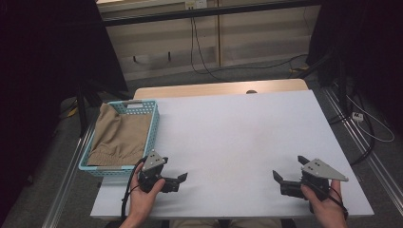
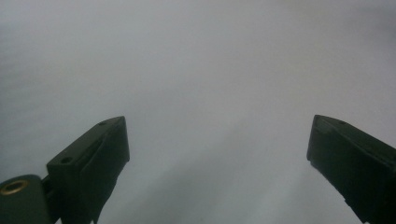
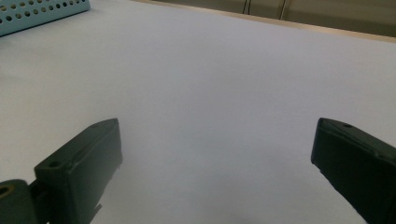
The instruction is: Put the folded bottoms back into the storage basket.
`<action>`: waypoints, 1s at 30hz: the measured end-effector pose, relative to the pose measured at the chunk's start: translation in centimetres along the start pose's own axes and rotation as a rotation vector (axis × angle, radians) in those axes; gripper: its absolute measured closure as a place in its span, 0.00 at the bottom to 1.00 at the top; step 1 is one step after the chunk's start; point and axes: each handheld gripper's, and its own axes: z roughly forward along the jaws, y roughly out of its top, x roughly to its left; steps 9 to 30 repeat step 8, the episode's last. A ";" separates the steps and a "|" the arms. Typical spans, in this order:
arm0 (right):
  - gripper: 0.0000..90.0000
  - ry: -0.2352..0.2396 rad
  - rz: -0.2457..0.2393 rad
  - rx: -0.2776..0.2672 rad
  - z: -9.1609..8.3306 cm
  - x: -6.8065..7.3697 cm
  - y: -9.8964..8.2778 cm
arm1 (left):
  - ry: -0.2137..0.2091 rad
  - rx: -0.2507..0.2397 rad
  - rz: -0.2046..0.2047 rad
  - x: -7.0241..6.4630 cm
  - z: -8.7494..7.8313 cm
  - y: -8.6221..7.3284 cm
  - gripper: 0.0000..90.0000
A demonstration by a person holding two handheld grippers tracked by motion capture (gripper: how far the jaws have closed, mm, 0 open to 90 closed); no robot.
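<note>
While both claws [image 1: 179, 183] [image 1: 281, 183] gape empty, white table [image 1: 237, 137], blue basket [image 1: 153, 126], dim room.

Both tools are matte black: the left hand-held gripper [image 1: 180, 181] wears a grey three-cornered plate dotted with small holes, and a black cable loops from it past the wrist. The right hand-held gripper [image 1: 277, 177] carries a larger grey plate. Up close, blocky black jaws, a brass-coloured insert, small screw holes. Bare forearms, no sleeves.
</note>
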 end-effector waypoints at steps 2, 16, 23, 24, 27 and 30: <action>0.02 -0.008 0.005 -0.001 0.0 -0.2 -0.1 | -0.007 -0.009 -0.016 0.0 -0.1 -0.1 0.06; 0.02 0.000 0.020 -0.011 0.1 -0.3 0.0 | 0.001 0.015 0.005 -0.2 0.4 -0.2 0.06; 0.02 0.000 0.020 -0.011 0.1 -0.3 0.0 | 0.001 0.015 0.005 -0.2 0.4 -0.2 0.06; 0.02 0.000 0.020 -0.011 0.1 -0.3 0.0 | 0.001 0.015 0.005 -0.2 0.4 -0.2 0.06; 0.02 0.000 0.020 -0.011 0.1 -0.3 0.0 | 0.001 0.015 0.005 -0.2 0.4 -0.2 0.06; 0.02 0.000 0.020 -0.011 0.1 -0.3 0.0 | 0.001 0.015 0.005 -0.2 0.4 -0.2 0.06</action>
